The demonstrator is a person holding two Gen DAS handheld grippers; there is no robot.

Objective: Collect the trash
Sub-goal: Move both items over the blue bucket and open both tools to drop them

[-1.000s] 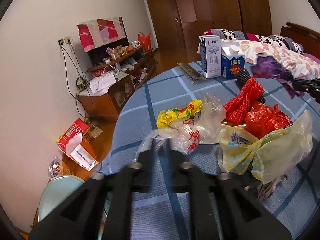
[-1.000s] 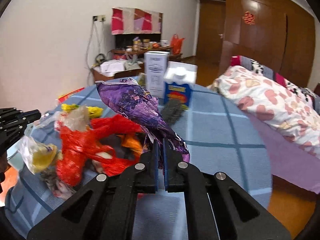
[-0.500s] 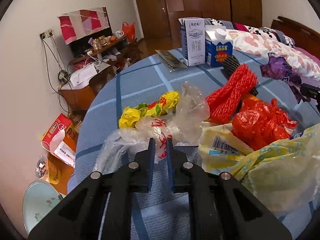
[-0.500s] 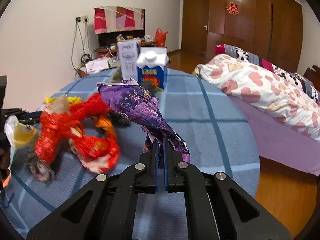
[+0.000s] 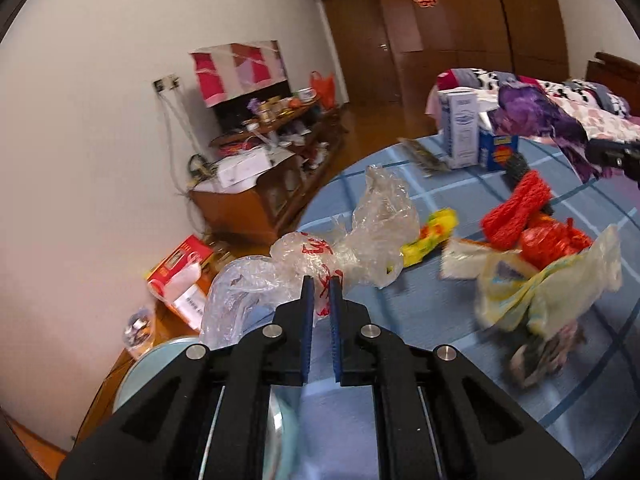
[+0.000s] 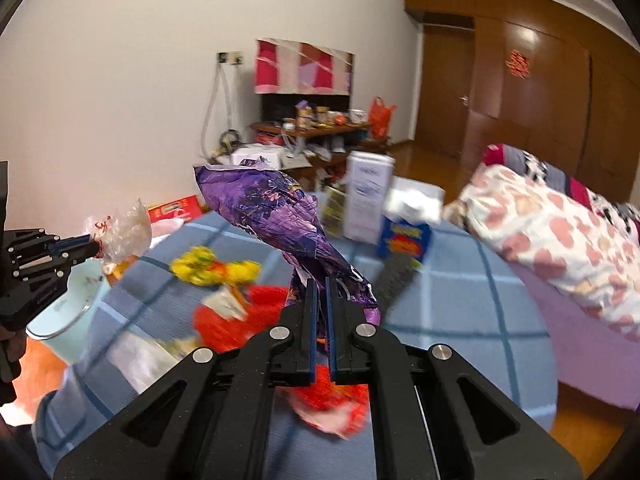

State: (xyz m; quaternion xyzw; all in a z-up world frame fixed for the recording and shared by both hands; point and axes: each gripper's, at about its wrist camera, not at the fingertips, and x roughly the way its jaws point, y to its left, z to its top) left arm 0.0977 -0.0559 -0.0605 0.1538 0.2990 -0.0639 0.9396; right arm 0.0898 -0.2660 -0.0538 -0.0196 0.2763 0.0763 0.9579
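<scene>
My left gripper (image 5: 320, 284) is shut on a crumpled clear plastic bag with red print (image 5: 360, 232), which hangs lifted over the near-left edge of the round table with a blue checked cloth (image 5: 420, 320). The right wrist view shows that left gripper (image 6: 94, 246) and the clear bag (image 6: 124, 232) at far left. My right gripper (image 6: 319, 282) is shut on a purple foil wrapper (image 6: 280, 216) held above the table. On the cloth lie a yellow wrapper (image 5: 432, 232), a red net bag (image 5: 516, 212) and a pale yellow bag (image 5: 552, 284).
A pale blue bin (image 6: 68, 308) stands on the floor below the table's left edge. Two cartons (image 5: 458, 132) stand at the table's far side. A bed (image 6: 560, 232) is to the right, with a cluttered low cabinet (image 5: 256, 188) and a red box (image 5: 176, 264) to the left.
The left gripper closed on the clear bag and lifted it off the cloth toward the table's left edge. The right gripper rose and swung left with the purple wrapper still in it.
</scene>
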